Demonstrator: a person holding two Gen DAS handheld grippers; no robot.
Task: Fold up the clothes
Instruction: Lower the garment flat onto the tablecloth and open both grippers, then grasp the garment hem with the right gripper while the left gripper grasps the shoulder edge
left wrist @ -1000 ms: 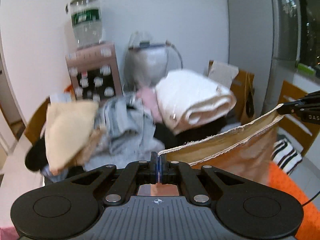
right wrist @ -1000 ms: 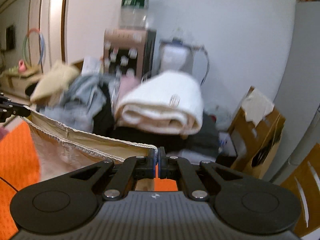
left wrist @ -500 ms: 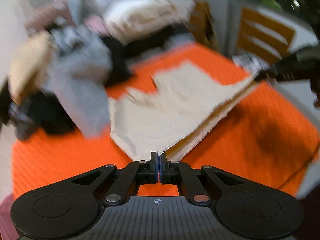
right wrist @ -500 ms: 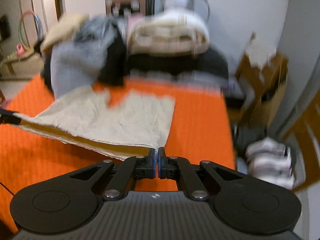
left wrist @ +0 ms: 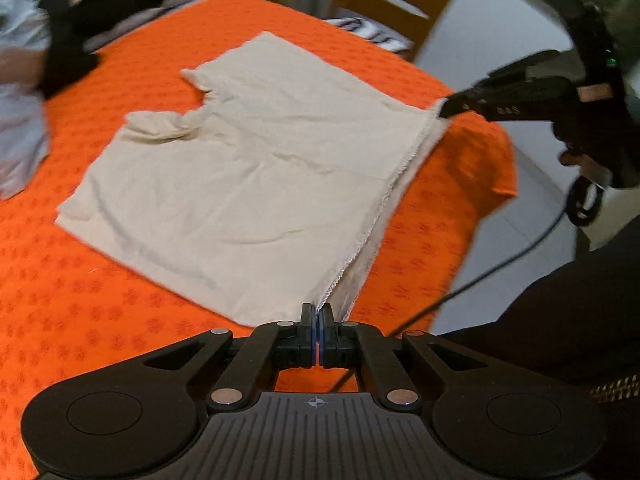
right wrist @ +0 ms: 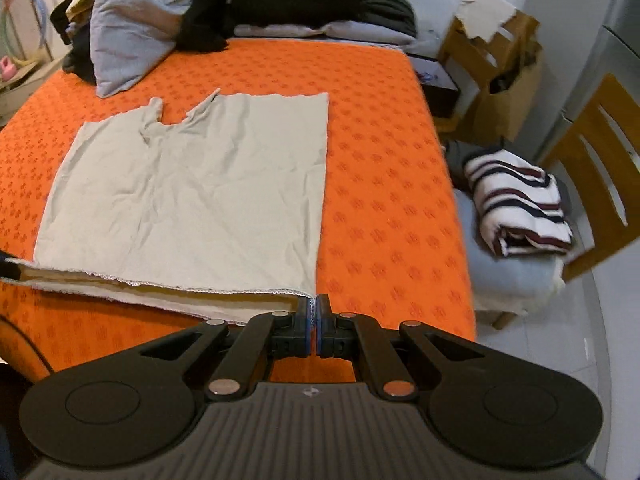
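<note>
Beige sleeveless top (right wrist: 188, 184) lies spread flat on the orange-covered desk (right wrist: 384, 168), hem at the near edge. Left gripper (left wrist: 319, 312) and right gripper (right wrist: 312, 305) have jaws pinching the hem corners. Laying-out judged complete; folding follows, hem kept taut.

Both wrist views overlook the beige garment (left wrist: 248, 168) closely.

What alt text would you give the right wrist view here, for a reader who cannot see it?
A beige sleeveless top lies spread flat on an orange patterned cover, its near hem corner pinched in the shut right tool. A heap of unfolded clothes sits at the far edge, and a folded striped garment rests on a wooden chair to the right.
</note>
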